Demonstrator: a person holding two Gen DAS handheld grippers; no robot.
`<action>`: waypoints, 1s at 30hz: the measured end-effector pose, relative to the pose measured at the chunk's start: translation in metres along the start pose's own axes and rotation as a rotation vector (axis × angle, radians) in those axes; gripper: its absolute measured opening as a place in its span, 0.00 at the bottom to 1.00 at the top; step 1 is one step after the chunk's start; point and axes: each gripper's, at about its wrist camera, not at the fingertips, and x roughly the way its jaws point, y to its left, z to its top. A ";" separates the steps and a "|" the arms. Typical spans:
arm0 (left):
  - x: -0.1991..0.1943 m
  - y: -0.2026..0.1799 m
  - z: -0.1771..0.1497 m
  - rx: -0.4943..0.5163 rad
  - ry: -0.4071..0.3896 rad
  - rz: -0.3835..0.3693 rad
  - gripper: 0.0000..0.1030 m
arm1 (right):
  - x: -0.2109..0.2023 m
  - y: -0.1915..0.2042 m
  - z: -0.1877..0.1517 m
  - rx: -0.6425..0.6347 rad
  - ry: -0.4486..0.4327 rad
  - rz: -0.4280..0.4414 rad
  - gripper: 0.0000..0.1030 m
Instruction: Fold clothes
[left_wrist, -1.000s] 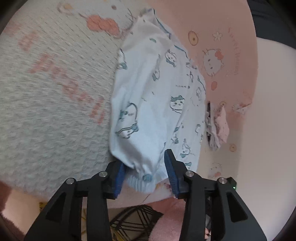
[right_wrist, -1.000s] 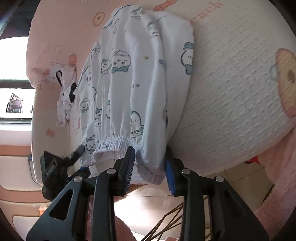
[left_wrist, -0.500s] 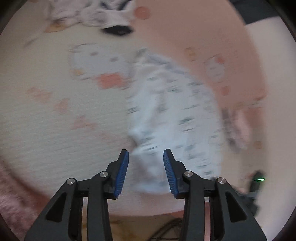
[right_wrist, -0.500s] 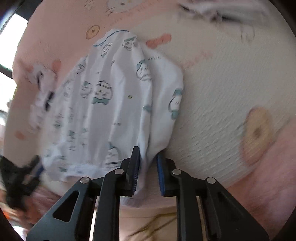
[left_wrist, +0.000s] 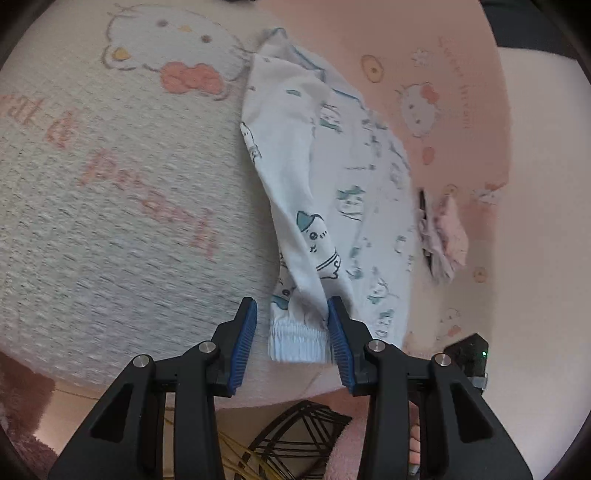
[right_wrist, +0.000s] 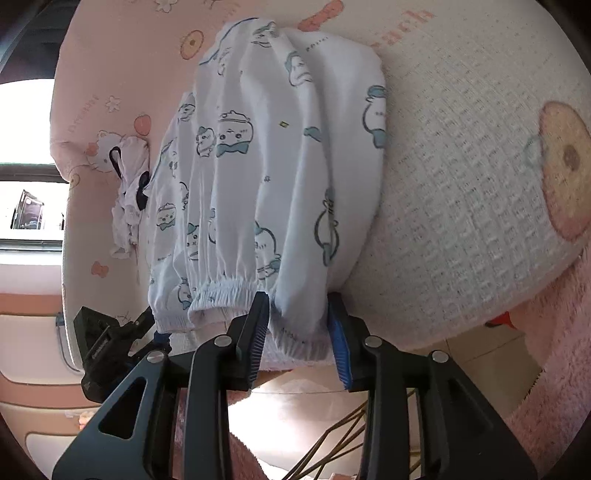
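The white printed garment (right_wrist: 266, 177) lies lengthwise on the textured mat (left_wrist: 110, 221), sleeves drawn in over the body – its cuffs at six o'clock sit between the spread left gripper (left_wrist: 291, 336) and spread right gripper (right_wrist: 297, 332), neither pinching – so a crosswise fold looks left.

Bedspread lettering (left_wrist: 147, 195) motion-blurred, small crumpled garment (left_wrist: 445, 236) indistinct

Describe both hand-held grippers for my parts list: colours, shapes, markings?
The left hand-held gripper and right hand-held gripper look alike: matte black angular frames with triangular cut-outs, silver round pivot bolts, and two fingers faced with ribbed blue pads. No cables or lettering show.
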 end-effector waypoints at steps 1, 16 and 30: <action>0.000 -0.003 -0.002 0.007 0.001 -0.012 0.40 | 0.002 0.002 0.000 0.000 -0.002 0.002 0.33; 0.011 -0.018 -0.003 0.019 0.017 -0.126 0.50 | 0.006 0.006 -0.002 -0.040 -0.005 -0.011 0.37; 0.002 -0.004 -0.003 0.053 -0.019 0.165 0.15 | 0.001 0.004 -0.006 -0.123 -0.001 -0.079 0.31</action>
